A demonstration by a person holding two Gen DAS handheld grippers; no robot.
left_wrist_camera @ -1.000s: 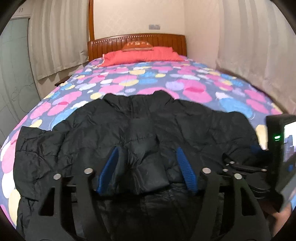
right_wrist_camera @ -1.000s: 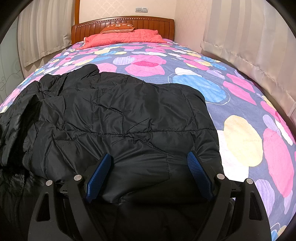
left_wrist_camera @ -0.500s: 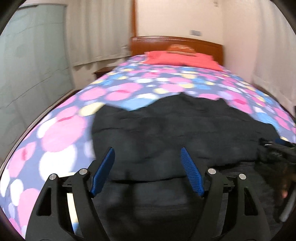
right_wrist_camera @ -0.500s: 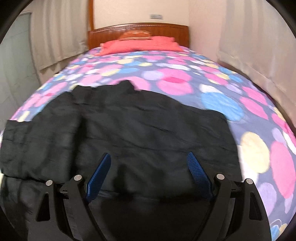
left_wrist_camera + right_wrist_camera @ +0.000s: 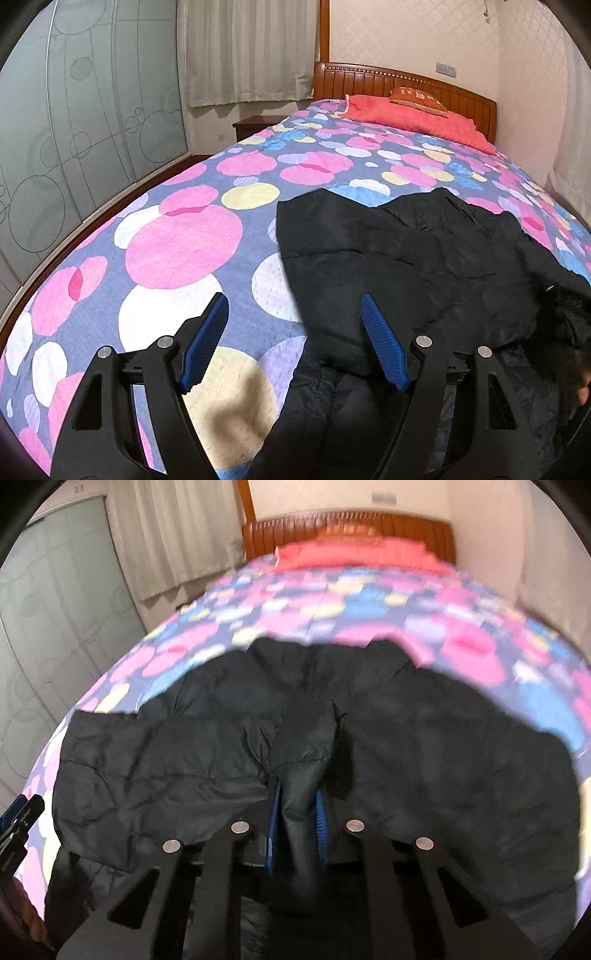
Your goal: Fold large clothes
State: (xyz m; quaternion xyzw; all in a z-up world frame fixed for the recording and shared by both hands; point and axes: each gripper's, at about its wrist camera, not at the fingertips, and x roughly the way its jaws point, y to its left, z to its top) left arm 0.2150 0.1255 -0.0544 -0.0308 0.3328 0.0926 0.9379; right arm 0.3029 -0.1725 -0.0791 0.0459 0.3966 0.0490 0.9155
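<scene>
A large black padded jacket lies spread on the bed with the dotted cover. My left gripper is open and empty, over the jacket's left edge, one blue finger above the cover and the other above the black cloth. In the right wrist view, which is blurred, my right gripper is shut on a fold of the jacket near its middle. The left gripper's tip shows at the left edge of that view.
A red pillow and wooden headboard are at the far end. A glass wardrobe door and a curtain stand to the left, with a small nightstand beside the bed. A wall runs along the right.
My left gripper let go of the jacket's middle fold and swung left to its edge. My right gripper moved left from the right side and shut on the middle fold.
</scene>
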